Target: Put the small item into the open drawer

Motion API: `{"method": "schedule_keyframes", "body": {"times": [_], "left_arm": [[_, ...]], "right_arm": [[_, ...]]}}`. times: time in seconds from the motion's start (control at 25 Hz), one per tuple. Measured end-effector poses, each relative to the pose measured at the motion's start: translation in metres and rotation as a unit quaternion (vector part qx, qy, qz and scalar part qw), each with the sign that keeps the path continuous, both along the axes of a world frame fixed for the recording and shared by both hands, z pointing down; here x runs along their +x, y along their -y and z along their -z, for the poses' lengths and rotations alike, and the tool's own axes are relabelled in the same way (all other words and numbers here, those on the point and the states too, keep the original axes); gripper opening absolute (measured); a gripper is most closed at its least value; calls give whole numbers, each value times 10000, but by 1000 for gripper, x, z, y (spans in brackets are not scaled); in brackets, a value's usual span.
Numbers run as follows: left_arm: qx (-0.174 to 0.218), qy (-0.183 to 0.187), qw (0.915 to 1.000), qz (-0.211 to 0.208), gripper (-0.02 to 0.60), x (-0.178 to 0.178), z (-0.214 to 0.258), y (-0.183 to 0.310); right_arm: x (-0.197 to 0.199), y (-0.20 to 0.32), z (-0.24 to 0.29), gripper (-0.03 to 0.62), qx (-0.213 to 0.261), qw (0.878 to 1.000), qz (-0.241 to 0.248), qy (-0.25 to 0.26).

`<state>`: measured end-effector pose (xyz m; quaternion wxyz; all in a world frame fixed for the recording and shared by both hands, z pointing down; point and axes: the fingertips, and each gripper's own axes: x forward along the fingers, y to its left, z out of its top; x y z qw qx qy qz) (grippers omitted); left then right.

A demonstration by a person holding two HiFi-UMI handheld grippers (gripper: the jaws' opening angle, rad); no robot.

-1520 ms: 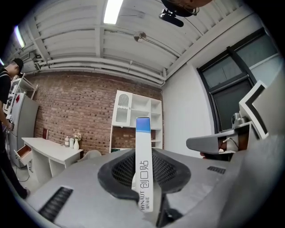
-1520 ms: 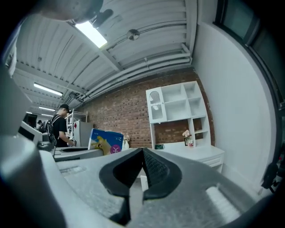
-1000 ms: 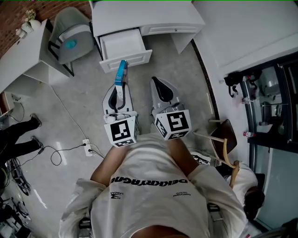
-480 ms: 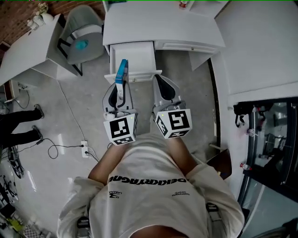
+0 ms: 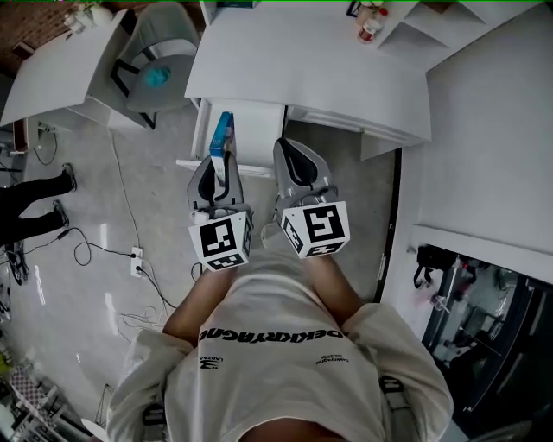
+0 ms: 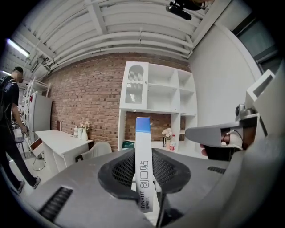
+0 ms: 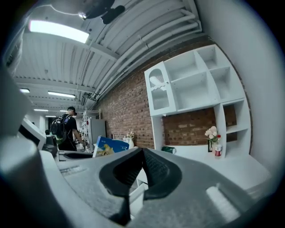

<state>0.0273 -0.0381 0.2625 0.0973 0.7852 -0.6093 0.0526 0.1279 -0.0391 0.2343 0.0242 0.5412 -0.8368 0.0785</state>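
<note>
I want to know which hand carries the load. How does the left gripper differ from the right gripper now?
The left gripper is closed on a thin white box with a blue end, which stands upright between its jaws; the right gripper has its jaws together with nothing between them. In the head view, the left gripper's box overlaps the open drawer; the right gripper lies near its right edge. Both point toward the white desk.

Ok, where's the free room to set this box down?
The open drawer looks bare inside, wall to wall. The box in the left gripper is over its left part, and the right gripper is at its right edge. The desktop behind is bare too, except for the bottle at the back.
</note>
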Motion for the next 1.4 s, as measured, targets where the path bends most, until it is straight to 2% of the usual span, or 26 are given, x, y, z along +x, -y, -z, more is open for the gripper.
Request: {"method": "schedule_keyframes", "body": {"times": [0.16, 0.36, 0.68, 1.0, 1.4], "left_arm": [[-257, 33, 9989, 395, 77, 17, -18, 34], [-568, 44, 9954, 769, 77, 24, -45, 57], [-1144, -33, 9884, 997, 77, 12, -106, 74], [-1579, -69, 9831, 927, 77, 1, -157, 100], [-2168, 139, 9739, 650, 77, -14, -229, 132]], "right_arm": [[17, 42, -16, -2, -194, 9991, 369, 79], [31, 74, -38, -2, -382, 9975, 579, 166], [20, 94, -100, -2, -947, 9924, 788, 62], [3, 113, -145, -2, -1342, 9874, 843, -39], [-18, 137, -212, -2, -1866, 9795, 748, -99]]}}
